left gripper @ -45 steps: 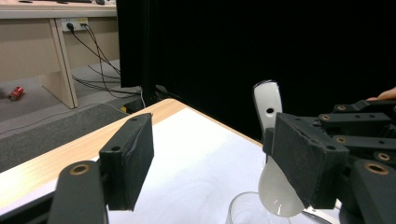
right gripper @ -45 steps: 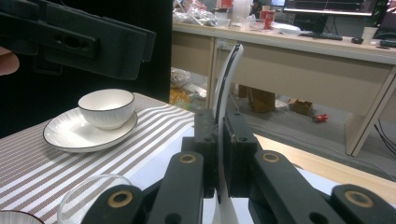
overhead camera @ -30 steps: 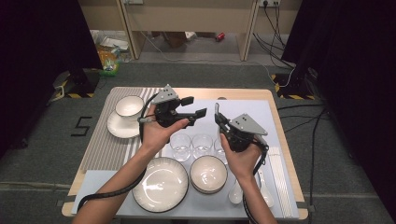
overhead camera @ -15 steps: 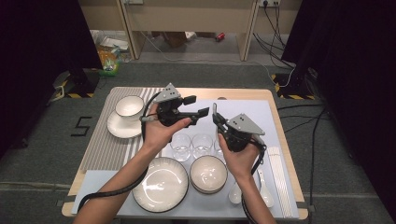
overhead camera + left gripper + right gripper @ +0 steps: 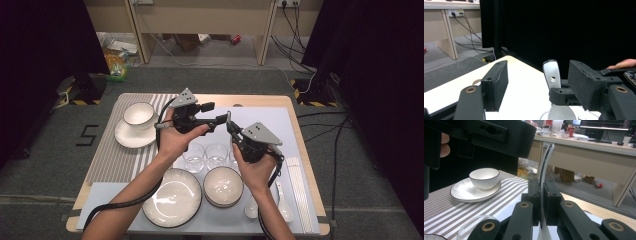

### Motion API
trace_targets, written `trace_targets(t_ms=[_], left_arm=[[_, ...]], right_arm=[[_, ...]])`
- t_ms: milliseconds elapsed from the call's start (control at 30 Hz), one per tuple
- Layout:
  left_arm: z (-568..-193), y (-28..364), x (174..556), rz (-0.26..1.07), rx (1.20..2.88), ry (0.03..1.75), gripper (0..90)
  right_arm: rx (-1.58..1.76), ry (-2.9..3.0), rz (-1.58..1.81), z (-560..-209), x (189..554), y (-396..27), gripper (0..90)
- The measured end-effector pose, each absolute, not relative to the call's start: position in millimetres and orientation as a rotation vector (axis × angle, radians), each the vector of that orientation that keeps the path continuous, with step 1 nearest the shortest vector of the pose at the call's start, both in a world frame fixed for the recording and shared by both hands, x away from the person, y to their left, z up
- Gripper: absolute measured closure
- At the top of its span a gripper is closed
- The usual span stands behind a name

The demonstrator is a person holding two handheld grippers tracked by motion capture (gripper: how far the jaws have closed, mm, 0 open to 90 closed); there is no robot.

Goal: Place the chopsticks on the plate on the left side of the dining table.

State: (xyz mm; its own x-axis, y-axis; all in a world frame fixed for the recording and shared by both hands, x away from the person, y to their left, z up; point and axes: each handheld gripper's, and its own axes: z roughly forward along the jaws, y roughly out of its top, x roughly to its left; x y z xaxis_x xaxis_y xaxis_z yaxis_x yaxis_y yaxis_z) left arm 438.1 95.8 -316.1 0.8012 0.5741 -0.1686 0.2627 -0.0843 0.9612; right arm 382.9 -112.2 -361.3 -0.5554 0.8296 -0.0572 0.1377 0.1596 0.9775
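My right gripper (image 5: 231, 126) is shut on a white ceramic spoon (image 5: 546, 162), which stands upright with its handle tip (image 5: 228, 115) poking up above the jaws. My left gripper (image 5: 216, 113) hovers over the table's middle, open and pointing right towards the spoon. In the left gripper view the spoon handle (image 5: 551, 73), with a small hole in it, rises between the wide-apart pads of the left gripper (image 5: 540, 80), nearer the right-hand pad and not touching either. The right gripper's black jaws (image 5: 561, 95) clamp it lower down.
A small bowl (image 5: 138, 114) sits on a saucer (image 5: 131, 137) on the striped mat (image 5: 112, 160) at left. Below the hands stand clear glasses (image 5: 194, 156), a large plate (image 5: 172, 197), a bowl (image 5: 223, 186), two more spoons (image 5: 283, 202) and white chopsticks (image 5: 301, 192).
My left gripper has drifted slightly to the right, closer to the spoon. The right gripper has kept still with the spoon held.
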Motion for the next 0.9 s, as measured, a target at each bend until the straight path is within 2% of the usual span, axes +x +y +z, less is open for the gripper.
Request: trace_targets(t_ms=[633, 900], left_arm=[[-318.3, 85.6, 442.0, 0.277, 1.681, 0.655, 34.2], [-319.0, 83.2, 442.4, 0.270, 1.692, 0.648, 39.9]], right_arm=[[0.897, 1.830, 1.432, -362.5, 382.4, -109.1, 85.9], [0.892, 1.825, 1.435, -362.4, 381.8, -108.9, 85.9]])
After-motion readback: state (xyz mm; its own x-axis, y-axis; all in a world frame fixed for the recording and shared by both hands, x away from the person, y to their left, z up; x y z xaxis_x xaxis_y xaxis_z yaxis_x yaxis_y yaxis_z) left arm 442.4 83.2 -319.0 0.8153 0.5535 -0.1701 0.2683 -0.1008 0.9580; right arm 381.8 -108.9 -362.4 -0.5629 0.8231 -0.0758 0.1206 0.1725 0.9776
